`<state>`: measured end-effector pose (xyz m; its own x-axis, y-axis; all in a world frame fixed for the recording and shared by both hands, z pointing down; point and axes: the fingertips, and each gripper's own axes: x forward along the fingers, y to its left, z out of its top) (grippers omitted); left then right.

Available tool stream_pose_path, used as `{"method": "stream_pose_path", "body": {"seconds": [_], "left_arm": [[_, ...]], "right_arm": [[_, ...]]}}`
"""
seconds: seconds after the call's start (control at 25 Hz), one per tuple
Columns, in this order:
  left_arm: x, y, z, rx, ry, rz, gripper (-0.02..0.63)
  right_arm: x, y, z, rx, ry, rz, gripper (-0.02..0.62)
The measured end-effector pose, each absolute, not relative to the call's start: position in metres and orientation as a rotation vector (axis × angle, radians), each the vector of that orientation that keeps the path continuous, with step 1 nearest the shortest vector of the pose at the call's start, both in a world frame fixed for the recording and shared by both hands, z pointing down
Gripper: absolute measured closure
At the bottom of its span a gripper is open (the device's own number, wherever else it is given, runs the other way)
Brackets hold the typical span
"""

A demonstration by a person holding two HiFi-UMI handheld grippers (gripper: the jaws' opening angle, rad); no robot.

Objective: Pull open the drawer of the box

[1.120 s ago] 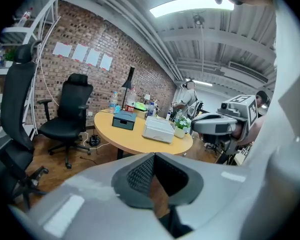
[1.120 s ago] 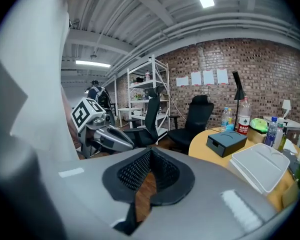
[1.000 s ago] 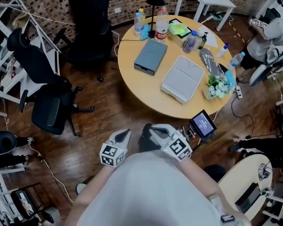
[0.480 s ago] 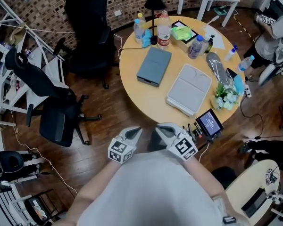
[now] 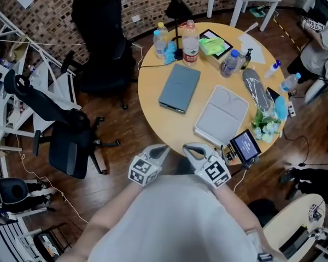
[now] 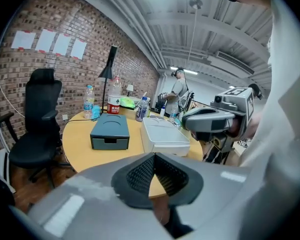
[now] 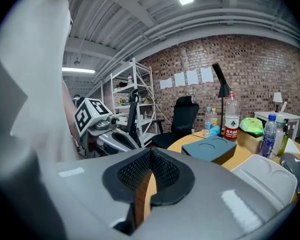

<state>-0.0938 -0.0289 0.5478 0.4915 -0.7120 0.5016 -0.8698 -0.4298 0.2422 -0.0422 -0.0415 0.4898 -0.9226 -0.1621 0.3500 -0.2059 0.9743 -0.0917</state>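
Both grippers have come closer to the round desk (image 5: 148, 72) since the earlier frames. In head view the desk and its load sit nearer, and the jaw tips are now just short of the near rim. Left gripper (image 5: 162, 149): jaws clenched together, nothing between them. Right gripper (image 5: 188, 148): jaws likewise closed, empty. Both are held side by side in front of the person's pale top (image 5: 175, 222), marker cubes up, not touching the desk. Task thing: blue-grey box (image 5: 179, 88) lies flat on the desk, left of centre, well ahead of both grippers. In left gripper view its drawer (image 6: 110, 143) faces the camera, pushed fully in, contents not visible. Right of the box and apart from it is a flat light grey case (image 5: 221, 115), lid shut, contents hidden. On the far side of the desk a big clear bottle with red label (image 5: 189, 35), capped, stands next to a black lamp (image 5: 179, 10). Small bottles (image 5: 158, 40) stand left of the lamp base, and another blue-capped bottle (image 5: 230, 63) is further right. In right gripper view a green pack (image 7: 251, 125) rests on top of a tan box (image 7: 250, 141); can't tell if that box is open. A small screen (image 5: 245, 145) sits at the desk's near-right rim, with flowers (image 5: 265, 125) beside it. Black chairs (image 5: 98, 31) stand left of the desk.
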Motion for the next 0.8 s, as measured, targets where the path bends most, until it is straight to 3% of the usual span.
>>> {"method": "stream_pose_path", "body": {"seconds": [0.8], "left_arm": [[-0.130,-0.086,0.577,2.284,-1.420,0.820,0.601]], "right_arm": [[-0.068,-0.085,0.502,0.198,-2.706,0.175,0.594]]}}
